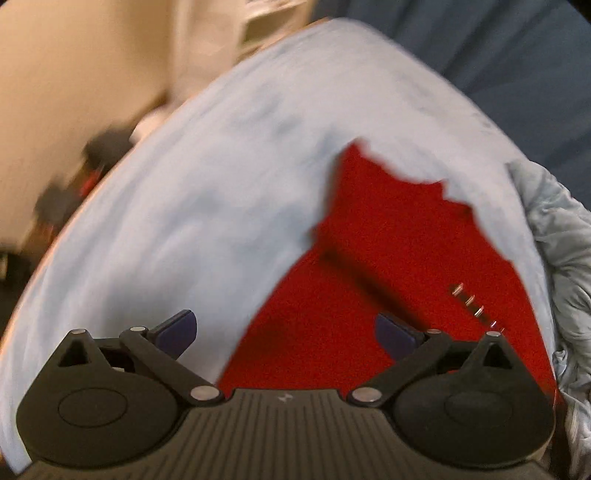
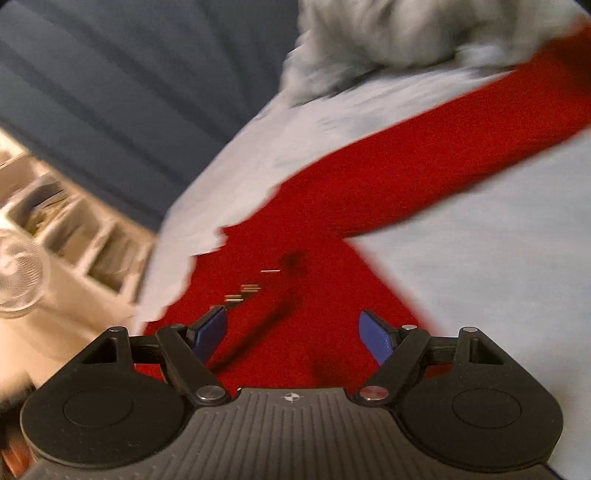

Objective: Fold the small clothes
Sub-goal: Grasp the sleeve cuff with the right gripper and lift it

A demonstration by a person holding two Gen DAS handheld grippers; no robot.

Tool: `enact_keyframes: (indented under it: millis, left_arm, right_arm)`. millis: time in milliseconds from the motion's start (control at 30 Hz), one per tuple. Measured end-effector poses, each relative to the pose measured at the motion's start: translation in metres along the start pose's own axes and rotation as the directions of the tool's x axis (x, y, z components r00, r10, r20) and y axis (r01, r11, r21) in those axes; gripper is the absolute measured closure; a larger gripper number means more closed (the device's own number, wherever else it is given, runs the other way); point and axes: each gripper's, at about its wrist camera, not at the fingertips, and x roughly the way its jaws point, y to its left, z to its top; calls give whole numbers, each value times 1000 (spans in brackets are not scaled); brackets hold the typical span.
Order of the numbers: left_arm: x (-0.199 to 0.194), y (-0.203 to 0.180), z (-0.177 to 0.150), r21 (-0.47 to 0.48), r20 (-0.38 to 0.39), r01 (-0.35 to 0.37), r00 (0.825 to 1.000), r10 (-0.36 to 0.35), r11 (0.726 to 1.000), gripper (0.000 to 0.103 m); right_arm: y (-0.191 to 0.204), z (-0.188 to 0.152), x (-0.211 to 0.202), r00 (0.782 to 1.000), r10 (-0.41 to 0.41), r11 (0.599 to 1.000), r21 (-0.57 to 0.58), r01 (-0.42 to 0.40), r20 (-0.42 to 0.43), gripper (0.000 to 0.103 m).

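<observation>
Red garment (image 1: 388,266) lies spread on the pale blue cover (image 1: 192,206), one long sleeve (image 2: 461,147) stretched away toward the crumpled grey cloth (image 2: 388,33) heaped at the far edge. Both grippers hang over it with jaws apart and nothing between them: the left gripper (image 1: 284,332) at the garment's ragged edge, the right gripper (image 2: 293,338) above the body, near the row of metal snaps (image 2: 242,291). To fold well, I'd say each should pinch a single layer at an edge or the sleeve, not the cover beneath, and carry it flat across. The grey heap crowds the sleeve's end and may snag it; blur hides finer detail
</observation>
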Motion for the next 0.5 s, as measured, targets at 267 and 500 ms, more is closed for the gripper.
enact_keyframes:
  millis: [267, 500]
  left_arm:
    - [-24, 114, -66, -124, -93, 38, 994, -50, 992, 0]
    - [-42, 137, -89, -90, -56, 102, 993, -107, 991, 1]
  right_arm:
    - [60, 19, 166, 907, -410, 911, 2, 412, -96, 72]
    - [254, -23, 167, 942, -276, 826, -454, 334, 192, 85]
